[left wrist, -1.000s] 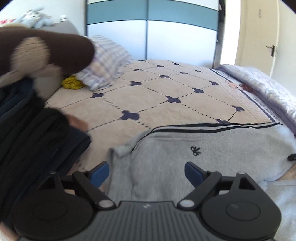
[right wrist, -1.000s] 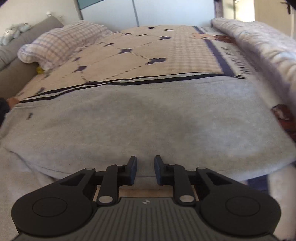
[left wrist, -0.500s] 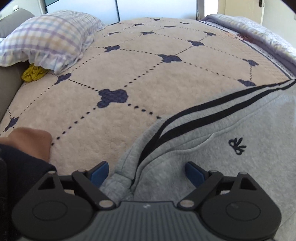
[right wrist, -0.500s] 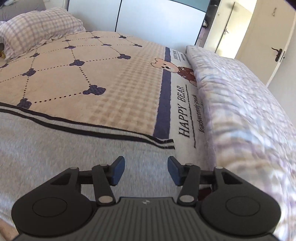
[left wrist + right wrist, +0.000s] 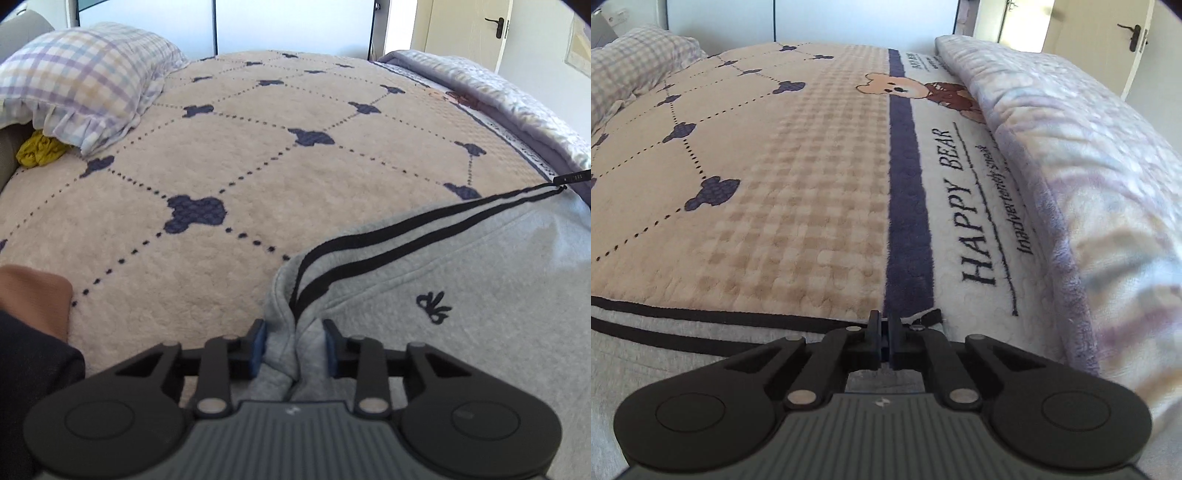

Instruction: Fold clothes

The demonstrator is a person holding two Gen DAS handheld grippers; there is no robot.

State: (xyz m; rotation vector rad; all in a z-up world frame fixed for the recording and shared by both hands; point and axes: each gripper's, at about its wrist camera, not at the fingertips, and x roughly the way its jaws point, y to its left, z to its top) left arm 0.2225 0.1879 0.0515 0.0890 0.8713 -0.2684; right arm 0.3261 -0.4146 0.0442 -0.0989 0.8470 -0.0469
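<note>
A grey sweatshirt (image 5: 461,295) with two dark stripes along its edge and a small embroidered mark lies flat on the bed. In the left wrist view my left gripper (image 5: 294,343) is closing its jaws on the bunched left corner of that striped edge, and the blue pads (image 5: 258,345) squeeze the cloth into a fold. In the right wrist view the same sweatshirt (image 5: 665,354) fills the lower left. My right gripper (image 5: 885,332) is shut at the right end of the striped edge, beside a small black tag (image 5: 931,317).
The bed carries a beige blanket (image 5: 258,166) with dark bear-head marks and "HAPPY BEAR" lettering (image 5: 971,206). A checked pillow (image 5: 85,85) and a yellow cloth (image 5: 38,153) lie far left. A rolled quilt (image 5: 1071,166) runs along the right. Dark and brown clothes (image 5: 29,354) sit at near left.
Both grippers moved outward to the corners of the sweatshirt's striped edge. The left jaws went from wide apart to pinching the cloth. The right jaws opened and then shut at the right corner.
</note>
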